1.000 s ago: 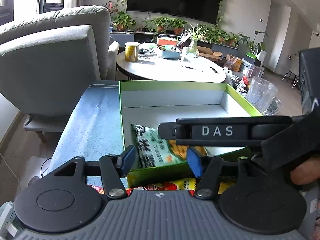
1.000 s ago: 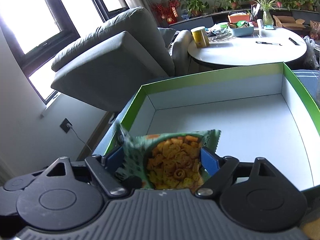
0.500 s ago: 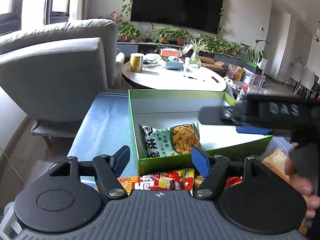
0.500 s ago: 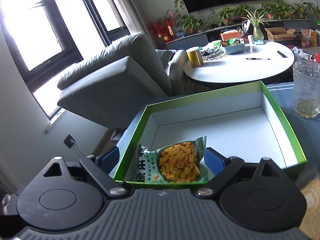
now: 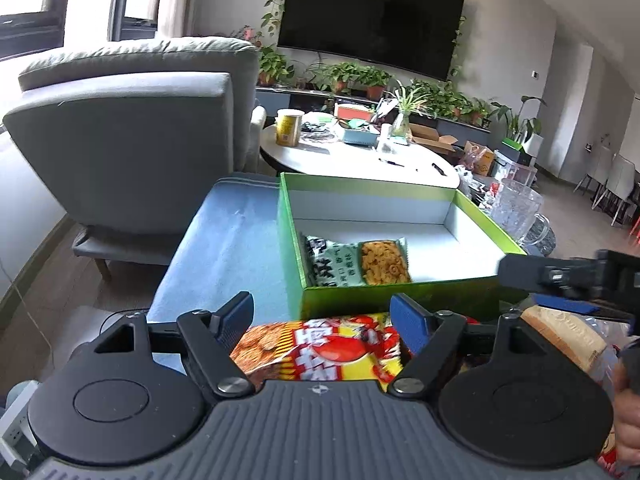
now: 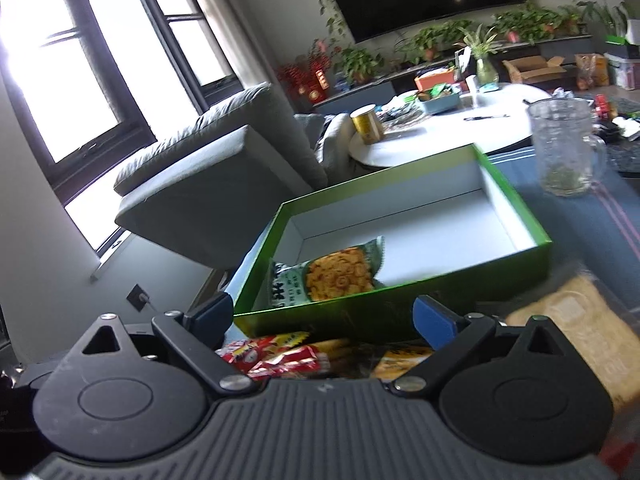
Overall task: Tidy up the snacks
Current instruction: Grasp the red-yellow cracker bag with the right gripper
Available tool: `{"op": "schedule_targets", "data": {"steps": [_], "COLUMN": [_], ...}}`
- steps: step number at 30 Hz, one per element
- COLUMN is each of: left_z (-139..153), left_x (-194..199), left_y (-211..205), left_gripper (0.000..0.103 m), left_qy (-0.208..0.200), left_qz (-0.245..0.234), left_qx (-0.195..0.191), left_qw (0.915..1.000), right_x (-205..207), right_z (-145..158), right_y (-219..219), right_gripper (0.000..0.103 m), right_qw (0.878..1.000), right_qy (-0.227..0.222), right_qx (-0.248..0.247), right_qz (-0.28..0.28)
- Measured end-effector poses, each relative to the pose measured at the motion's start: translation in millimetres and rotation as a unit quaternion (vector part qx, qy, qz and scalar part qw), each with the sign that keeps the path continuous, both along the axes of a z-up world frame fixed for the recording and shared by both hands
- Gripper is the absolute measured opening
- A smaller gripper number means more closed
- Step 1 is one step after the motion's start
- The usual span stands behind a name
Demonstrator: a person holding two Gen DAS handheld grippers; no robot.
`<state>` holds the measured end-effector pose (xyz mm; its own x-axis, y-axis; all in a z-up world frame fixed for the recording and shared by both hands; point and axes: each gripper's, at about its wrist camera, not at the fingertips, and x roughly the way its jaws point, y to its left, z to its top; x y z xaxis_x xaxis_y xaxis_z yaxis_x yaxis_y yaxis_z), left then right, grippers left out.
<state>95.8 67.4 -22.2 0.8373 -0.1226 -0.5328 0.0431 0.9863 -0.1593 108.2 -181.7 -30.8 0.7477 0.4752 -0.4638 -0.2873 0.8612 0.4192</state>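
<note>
**Green pack in the box, both tongs spread and empty**

The green snack pack (image 5: 356,266) lies flat in the near-left corner of the green box (image 5: 400,298), whose white floor is otherwise bare. Just outside its front wall, a red-and-yellow snack bag (image 5: 328,348) sits under the left tongs (image 5: 322,318), jaws apart, gripping nothing. The right tongs (image 6: 324,316) hang wide too. Blue cloth covers the table (image 5: 224,248). A grey armchair (image 5: 132,136) stands behind; only the right view catches the bright windows (image 6: 60,80) and the glass mug (image 6: 566,148).

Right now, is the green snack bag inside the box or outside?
Inside: the green snack bag lies flat on the box floor, near its front corner.
</note>
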Motion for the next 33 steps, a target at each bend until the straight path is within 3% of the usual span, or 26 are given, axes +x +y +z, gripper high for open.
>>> {"op": "schedule_targets", "data": {"steps": [9,16,19,28,33], "left_z": [-16,-35,-41,-43,-36], "left_x": [-1,5,3,-25,-32], "left_y": [17,16,8,-47,-45], "left_gripper": [0.074,0.074,0.078,0.079,0.079], "left_qy": [0.024,0.05,0.065,0.056,0.062], "left_qz": [0.024,0.022,-0.016,-0.157,-0.182], "left_qx": [-0.011,-0.012,-0.023,0.029,0.007], "left_qw": [0.9994,0.9985,0.9975,0.9856,0.9814], "right_x": [-7,-11,-11,-18,-20], "right_z": [-12,-9,-10,-6,-6], "right_y": [-6,0,-1,1,2], "right_gripper": [0.066,0.066,0.066,0.066,0.066], "right_qw": [1.0,1.0,1.0,1.0,1.0], "right_qy": [0.023,0.012,0.013,0.007,0.004], "right_qx": [0.009,-0.001,-0.001,-0.003,-0.008], "right_qz": [-0.015,-0.004,-0.007,-0.004,0.002]}}
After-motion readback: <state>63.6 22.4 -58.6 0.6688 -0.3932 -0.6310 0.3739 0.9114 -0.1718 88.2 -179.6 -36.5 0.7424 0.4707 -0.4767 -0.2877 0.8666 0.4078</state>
